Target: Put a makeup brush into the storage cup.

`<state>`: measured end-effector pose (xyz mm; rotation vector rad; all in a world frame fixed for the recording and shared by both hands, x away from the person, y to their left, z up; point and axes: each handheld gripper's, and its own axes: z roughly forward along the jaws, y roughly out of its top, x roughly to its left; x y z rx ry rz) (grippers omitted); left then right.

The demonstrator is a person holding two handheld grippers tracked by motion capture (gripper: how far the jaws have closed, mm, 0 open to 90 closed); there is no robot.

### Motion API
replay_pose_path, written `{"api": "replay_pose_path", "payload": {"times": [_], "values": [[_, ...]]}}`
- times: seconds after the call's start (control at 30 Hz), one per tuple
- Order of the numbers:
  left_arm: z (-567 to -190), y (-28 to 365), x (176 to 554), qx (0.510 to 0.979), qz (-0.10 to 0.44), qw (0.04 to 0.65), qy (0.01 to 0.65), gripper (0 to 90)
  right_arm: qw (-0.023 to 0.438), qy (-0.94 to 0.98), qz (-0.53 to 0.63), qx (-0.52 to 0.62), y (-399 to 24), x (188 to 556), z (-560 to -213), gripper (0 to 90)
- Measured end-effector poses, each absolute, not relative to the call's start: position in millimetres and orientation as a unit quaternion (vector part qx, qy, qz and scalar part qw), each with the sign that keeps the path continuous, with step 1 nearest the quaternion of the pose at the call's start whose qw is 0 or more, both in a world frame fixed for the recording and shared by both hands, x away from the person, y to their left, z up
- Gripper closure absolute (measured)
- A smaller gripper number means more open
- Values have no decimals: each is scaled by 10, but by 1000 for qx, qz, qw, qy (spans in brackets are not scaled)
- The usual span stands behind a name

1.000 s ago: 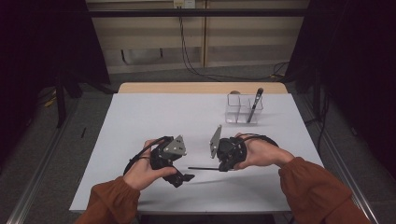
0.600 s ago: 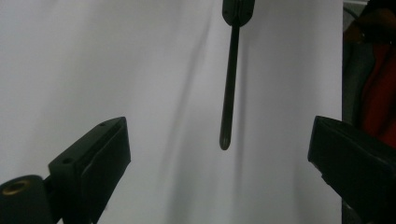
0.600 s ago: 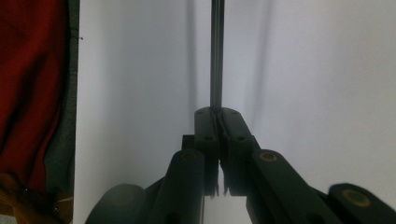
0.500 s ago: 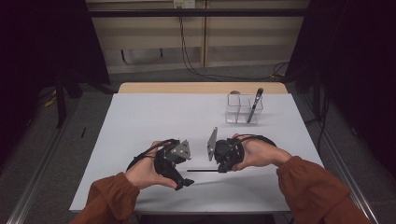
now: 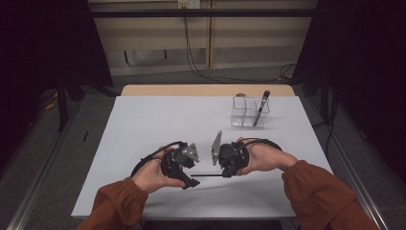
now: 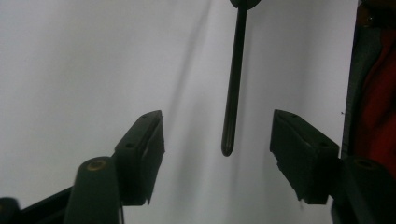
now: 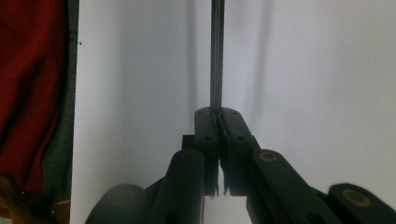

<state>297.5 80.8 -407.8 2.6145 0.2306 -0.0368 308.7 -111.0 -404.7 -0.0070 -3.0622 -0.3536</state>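
My right gripper [image 5: 225, 173] clamps the thin black pen [image 5: 207, 175], well short of the clear holder [image 5: 250, 113]; left gripper [image 5: 191, 182] jaws closing, untouched, round its free tip: light, stiff, slippery

white table [image 5: 143, 124] on grey floor [image 5: 43, 158]; beige wall panel [image 5: 153, 38]; dark curtains [image 5: 48, 38]; dim light

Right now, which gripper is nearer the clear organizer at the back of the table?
Right. The right gripper sits below the clear organizer, on its side of the table, shut on the thin black pen. The left gripper is farther off to the left.
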Motion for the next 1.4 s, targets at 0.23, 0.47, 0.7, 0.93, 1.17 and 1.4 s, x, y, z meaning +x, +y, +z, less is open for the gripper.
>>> {"api": "replay_pose_path", "payload": {"times": [0.23,0.47,0.7,0.93,1.17,1.4], "values": [[-4119,737,2998,966,-33,241,83,558,34,-993,-116,1,-1101,3087,-4046,870],[-4177,674,2964,960,-47,259,94,673,35,-992,-118,2,-1105,3079,-4047,870],[-4166,667,2996,959,-58,263,85,755,35,-992,-120,5,-1107,3075,-4062,870],[-4212,657,2993,957,-69,266,91,839,36,-992,-122,11,-1104,3061,-4097,869],[-4218,657,2979,954,-69,275,96,853,34,-991,-130,14,-1135,3074,-4108,861],[-4224,645,2974,956,-66,269,92,855,33,-991,-132,13,-1153,3075,-4128,828]]}}
